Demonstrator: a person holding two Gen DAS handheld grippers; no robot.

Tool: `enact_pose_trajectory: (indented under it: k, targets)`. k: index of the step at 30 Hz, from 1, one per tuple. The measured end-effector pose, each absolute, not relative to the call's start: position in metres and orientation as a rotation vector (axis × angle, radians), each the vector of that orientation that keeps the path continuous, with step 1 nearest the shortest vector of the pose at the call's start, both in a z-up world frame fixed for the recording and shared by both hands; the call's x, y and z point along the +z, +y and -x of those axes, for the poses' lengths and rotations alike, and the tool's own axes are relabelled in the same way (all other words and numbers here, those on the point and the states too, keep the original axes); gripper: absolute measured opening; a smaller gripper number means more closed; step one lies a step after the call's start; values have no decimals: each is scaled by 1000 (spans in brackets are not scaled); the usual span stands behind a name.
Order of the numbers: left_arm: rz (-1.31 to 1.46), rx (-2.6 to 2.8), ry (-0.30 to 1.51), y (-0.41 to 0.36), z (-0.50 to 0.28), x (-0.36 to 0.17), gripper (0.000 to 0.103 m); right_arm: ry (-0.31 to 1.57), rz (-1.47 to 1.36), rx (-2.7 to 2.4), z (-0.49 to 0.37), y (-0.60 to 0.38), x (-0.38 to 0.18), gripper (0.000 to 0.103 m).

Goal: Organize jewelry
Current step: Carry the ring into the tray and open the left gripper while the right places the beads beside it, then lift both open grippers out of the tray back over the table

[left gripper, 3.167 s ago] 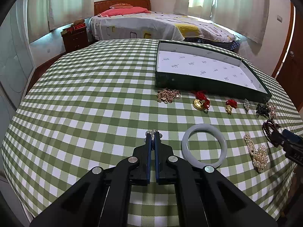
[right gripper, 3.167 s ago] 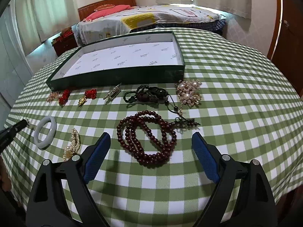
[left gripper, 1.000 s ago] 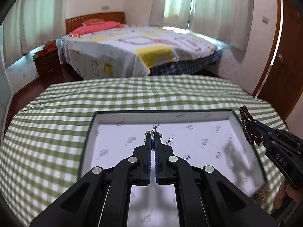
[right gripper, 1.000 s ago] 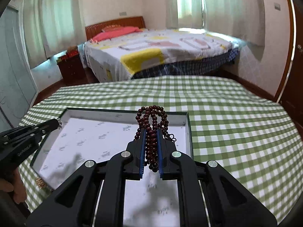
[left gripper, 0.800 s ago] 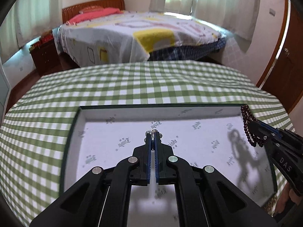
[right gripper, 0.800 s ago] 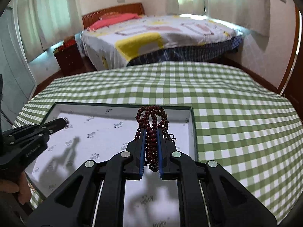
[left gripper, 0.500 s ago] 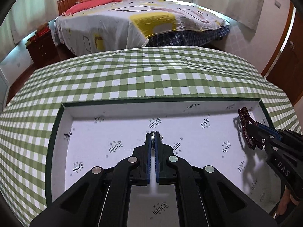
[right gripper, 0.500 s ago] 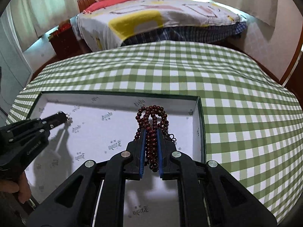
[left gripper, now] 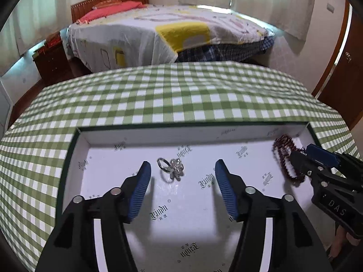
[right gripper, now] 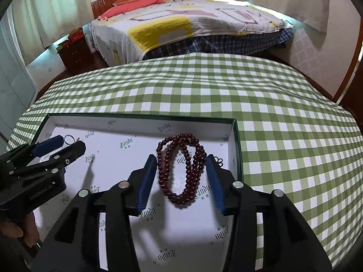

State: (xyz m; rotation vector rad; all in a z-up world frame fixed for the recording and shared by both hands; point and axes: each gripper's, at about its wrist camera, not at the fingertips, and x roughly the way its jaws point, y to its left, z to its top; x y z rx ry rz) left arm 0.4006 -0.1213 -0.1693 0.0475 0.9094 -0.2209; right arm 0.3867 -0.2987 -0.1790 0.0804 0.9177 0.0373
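Observation:
A dark green box with a white printed lining [left gripper: 127, 133] [right gripper: 237, 140] sits on the checked table. My left gripper [left gripper: 181, 170] is open over the box's left half; a silver ring with a flower top [left gripper: 171, 167] lies on the lining between its fingers. The ring also shows in the right wrist view [right gripper: 69, 139]. My right gripper [right gripper: 181, 170] is open over the box's right end. A dark red bead necklace [right gripper: 181, 170] lies coiled on the lining between its fingers, and it shows in the left wrist view [left gripper: 284, 158] too.
The green-and-white checked tablecloth [left gripper: 181, 95] [right gripper: 283, 136] surrounds the box. A bed [left gripper: 170, 34] stands beyond the table, a wooden nightstand [left gripper: 52, 61] at far left, a wooden door [left gripper: 347, 79] at right.
Both grippers have opened. The ring has dropped from the left gripper and the bead necklace from the right gripper onto the box lining. Both grippers sit lower in the box.

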Motion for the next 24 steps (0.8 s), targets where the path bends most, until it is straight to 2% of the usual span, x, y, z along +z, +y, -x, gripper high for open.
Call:
enact_pose_trajectory:
  k: [4,10,14,24]
  targets:
    - [-29,-219,832,-119,-387,-153,65,863,-94,34,-376,-300,-167,47]
    - [-44,-209,698,-109,-351,-121,67,782,-91,37,-344,-291,-142,52]
    - [-36,-202,661,-98,-326,-109,72,746,-91,47,-313,-282,-128,53]
    - [-30,-160,613,-62,-238,-101,73,710,-71,75,-219,-252,-120,53]
